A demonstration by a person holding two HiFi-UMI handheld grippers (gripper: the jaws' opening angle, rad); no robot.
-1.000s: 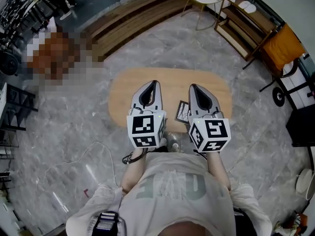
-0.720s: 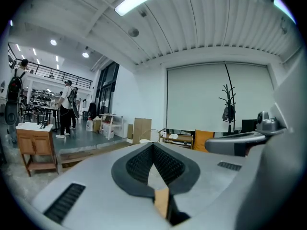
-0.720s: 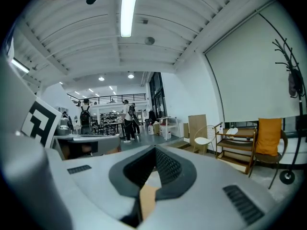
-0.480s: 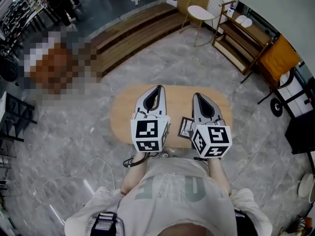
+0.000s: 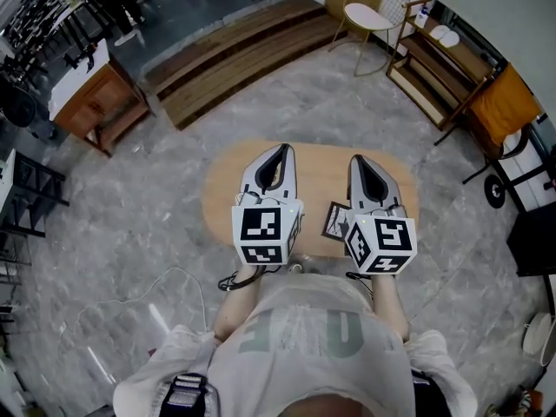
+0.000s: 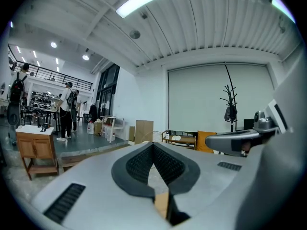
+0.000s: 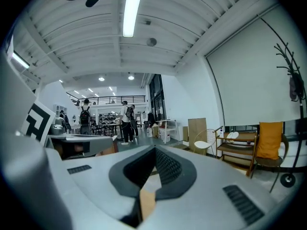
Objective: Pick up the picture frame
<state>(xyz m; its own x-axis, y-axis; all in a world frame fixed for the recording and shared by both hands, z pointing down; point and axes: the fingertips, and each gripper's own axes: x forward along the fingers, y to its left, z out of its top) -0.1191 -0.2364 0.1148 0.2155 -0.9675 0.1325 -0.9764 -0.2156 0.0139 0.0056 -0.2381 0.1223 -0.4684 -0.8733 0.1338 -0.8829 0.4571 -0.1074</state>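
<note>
The picture frame (image 5: 335, 219), dark with a pale picture, lies flat near the front edge of the oval wooden table (image 5: 313, 160). Its right part is hidden behind my right gripper. My left gripper (image 5: 282, 149) hovers over the table to the left of the frame, fingertips together and nothing between them. My right gripper (image 5: 358, 160) hovers just right of the frame, above it, jaws shut and empty. In the left gripper view the left gripper (image 6: 152, 145) points level across the room, tips meeting. The right gripper (image 7: 155, 150) does the same in the right gripper view.
Wooden steps (image 5: 234, 50) run across the floor beyond the table. A white chair (image 5: 372, 7) and a wooden shelf rack (image 5: 439, 59) stand at the back right, a wooden cabinet (image 5: 91, 102) at the left. A cable (image 5: 165, 276) trails on the marble floor.
Both grippers have lifted a little and edged forward over the table, still shut. The picture frame has not moved on the table.
</note>
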